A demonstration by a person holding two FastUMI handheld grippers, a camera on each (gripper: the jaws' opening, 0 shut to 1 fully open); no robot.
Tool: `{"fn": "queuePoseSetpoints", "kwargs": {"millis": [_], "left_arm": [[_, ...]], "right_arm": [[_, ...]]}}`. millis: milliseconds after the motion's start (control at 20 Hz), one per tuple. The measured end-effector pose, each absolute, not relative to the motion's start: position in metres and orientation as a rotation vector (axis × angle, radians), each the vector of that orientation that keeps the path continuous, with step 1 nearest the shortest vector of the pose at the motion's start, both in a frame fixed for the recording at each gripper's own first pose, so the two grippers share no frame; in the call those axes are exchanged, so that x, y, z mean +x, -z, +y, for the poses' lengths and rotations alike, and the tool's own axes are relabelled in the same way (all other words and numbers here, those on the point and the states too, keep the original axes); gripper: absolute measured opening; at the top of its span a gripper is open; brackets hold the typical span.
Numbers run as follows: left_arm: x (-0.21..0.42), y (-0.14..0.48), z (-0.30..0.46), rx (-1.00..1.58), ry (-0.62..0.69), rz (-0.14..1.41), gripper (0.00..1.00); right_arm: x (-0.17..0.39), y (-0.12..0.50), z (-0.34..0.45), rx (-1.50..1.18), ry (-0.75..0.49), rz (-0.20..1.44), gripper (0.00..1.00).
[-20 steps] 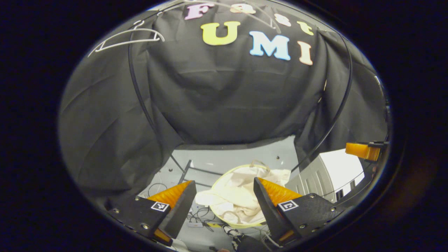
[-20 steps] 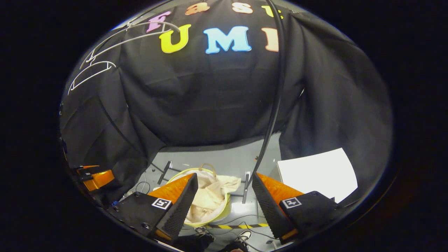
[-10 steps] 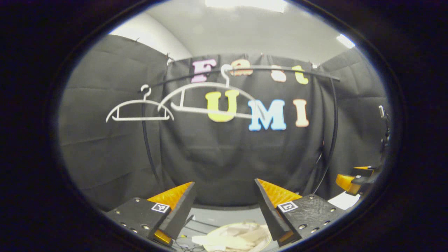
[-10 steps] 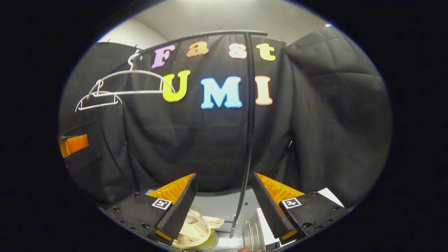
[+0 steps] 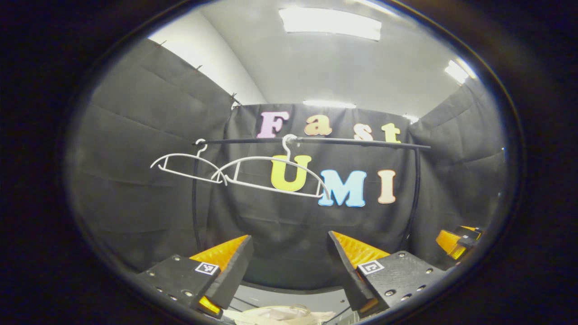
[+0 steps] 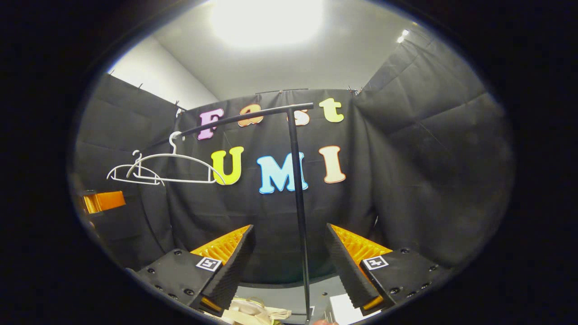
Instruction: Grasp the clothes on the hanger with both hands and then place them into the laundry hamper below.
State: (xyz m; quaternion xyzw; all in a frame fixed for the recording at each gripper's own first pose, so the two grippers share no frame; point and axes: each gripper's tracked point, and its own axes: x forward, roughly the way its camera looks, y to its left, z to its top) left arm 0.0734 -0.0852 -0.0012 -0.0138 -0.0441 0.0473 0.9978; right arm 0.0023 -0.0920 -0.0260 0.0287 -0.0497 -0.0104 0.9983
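Both tools stand spread with nothing between their fingers — the left tool (image 5: 289, 266) and the right tool (image 6: 289, 266) face the black rail (image 5: 316, 141), where two bare white hangers (image 5: 271, 174) hang. The cream clothes (image 6: 253, 311) lie below in the hamper (image 5: 280, 311), low between the fingers.

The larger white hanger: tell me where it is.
The larger white hanger hangs bare from the black rail, beside the smaller hanger, left of centre in both views.
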Motion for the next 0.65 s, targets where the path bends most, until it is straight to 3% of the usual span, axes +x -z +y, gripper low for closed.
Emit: {"fn": "queuePoseSetpoints", "kwargs": {"millis": [200,650], "left_arm": [[0.039,0.038,-0.084,0.053,-0.182,-0.076,0.94],[0.01,0.015,-0.121,0.129,-0.087,-0.143,0.94]], "right_arm": [[-0.024,0.052,-0.103,0.036,0.018,-0.052,0.98],[-0.041,0.059,-0.093,0.028,-0.027,-0.053,0.98]]}}
